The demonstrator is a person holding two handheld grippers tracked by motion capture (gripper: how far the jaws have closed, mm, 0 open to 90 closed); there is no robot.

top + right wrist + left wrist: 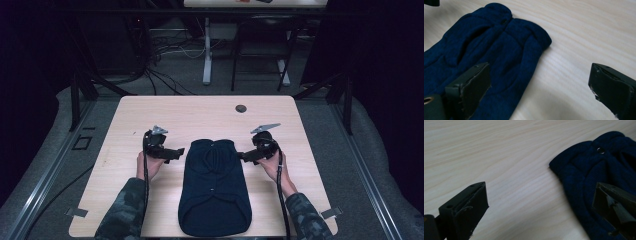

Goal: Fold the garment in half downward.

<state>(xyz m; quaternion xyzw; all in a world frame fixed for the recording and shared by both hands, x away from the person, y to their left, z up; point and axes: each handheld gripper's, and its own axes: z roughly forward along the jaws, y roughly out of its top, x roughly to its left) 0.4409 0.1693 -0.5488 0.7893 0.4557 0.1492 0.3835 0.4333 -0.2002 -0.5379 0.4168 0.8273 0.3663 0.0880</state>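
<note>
Centrally, a pale wooden table (150, 115), rectangular, with a small dark round hole (241, 108) near its far edge. On it, lengthwise down the middle and reaching the near edge, a folded navy-blue knitted garment (214, 200), ribbed, lying flat, with small metal snaps (600, 150) along its centre line. Beside the garment's far left corner, the left gripper (176, 152), held in a hand (150, 165) with a camouflage sleeve (122, 215); jaws spread wide, 1 over bare wood, the other over the garment's edge, nothing pinched. Beside the far right corner, the right gripper (243, 156), held likewise in the other hand (274, 167); jaws also spread wide, 1 above the knit, 1 above bare table, holding nothing. On each gripper, a grey 3-cornered plate (265, 128).
</note>
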